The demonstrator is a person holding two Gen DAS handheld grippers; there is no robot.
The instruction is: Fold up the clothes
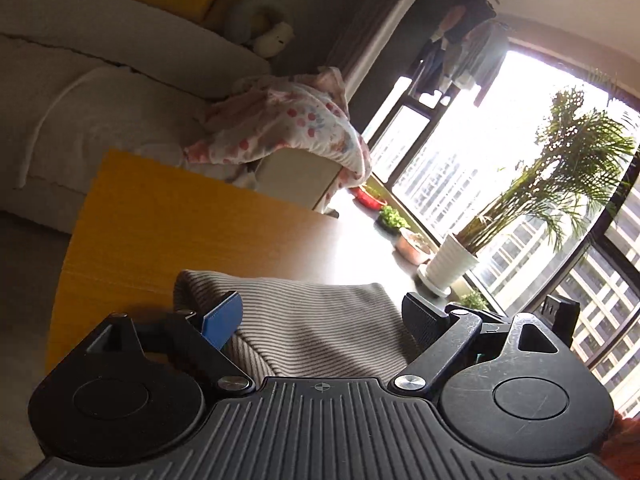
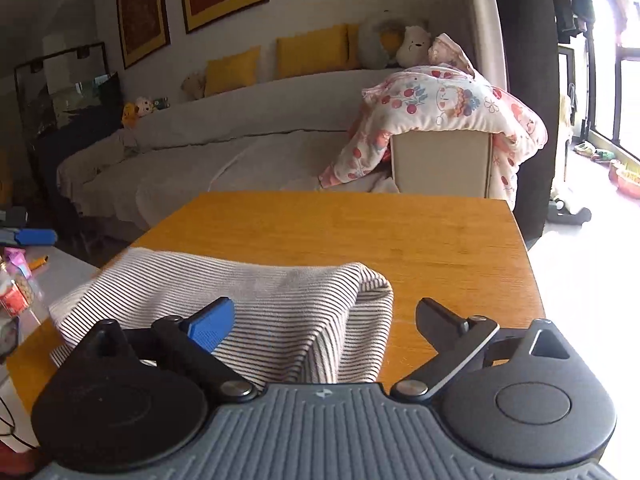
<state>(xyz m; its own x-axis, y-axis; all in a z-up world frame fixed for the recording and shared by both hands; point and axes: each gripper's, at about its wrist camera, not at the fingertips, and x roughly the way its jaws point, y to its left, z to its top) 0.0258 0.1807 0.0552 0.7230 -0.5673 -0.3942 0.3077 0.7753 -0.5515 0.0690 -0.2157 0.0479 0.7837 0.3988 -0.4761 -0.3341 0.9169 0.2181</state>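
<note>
Here, a striped garment [image 2: 256, 304] is seen bunched and doubled over near the front edge of a wooden table [image 2: 400, 232], with the left gripper [image 1: 324, 312] and right gripper [image 2: 324, 316] both held spread wide around raised folds, nothing pinched. If only the top layer is caught, the fold could be dragged askew. No containers holding anything are made out.

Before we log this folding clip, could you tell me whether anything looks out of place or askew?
The striped garment is not flat: its right end is humped up in a loose fold, and its left end reaches the wooden table's edge. Behind, a floral blanket hangs crookedly over a box. Both grippers are open.
</note>
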